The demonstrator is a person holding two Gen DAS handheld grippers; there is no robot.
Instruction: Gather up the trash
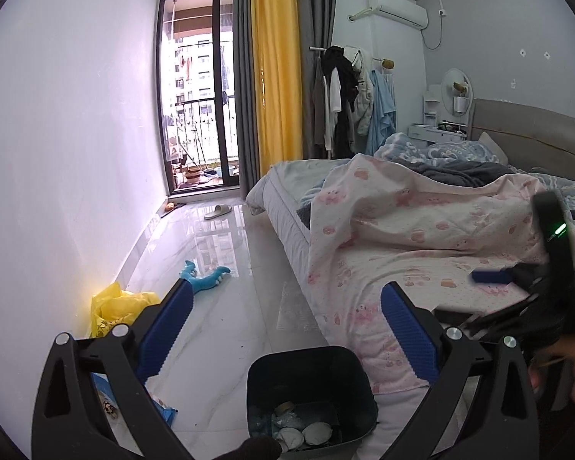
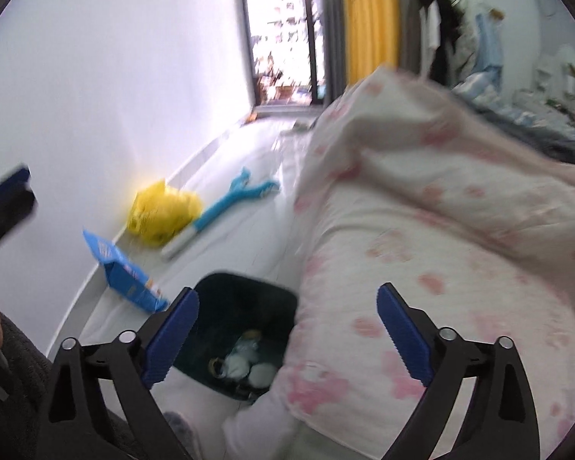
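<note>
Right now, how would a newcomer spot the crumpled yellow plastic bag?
Follow the white wall down to the glossy tiled floor. The crumpled yellow plastic bag lies at the baseboard, between the flat blue packet and the blue plush toy; it alone is yellow.

Dark bin (image 1: 310, 383), yellow bag (image 1: 115, 306), pink-patterned white quilt (image 1: 421, 222)

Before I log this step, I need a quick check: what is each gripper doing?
Left gripper: open, holding nothing.
Right gripper: open, holding nothing.
</note>
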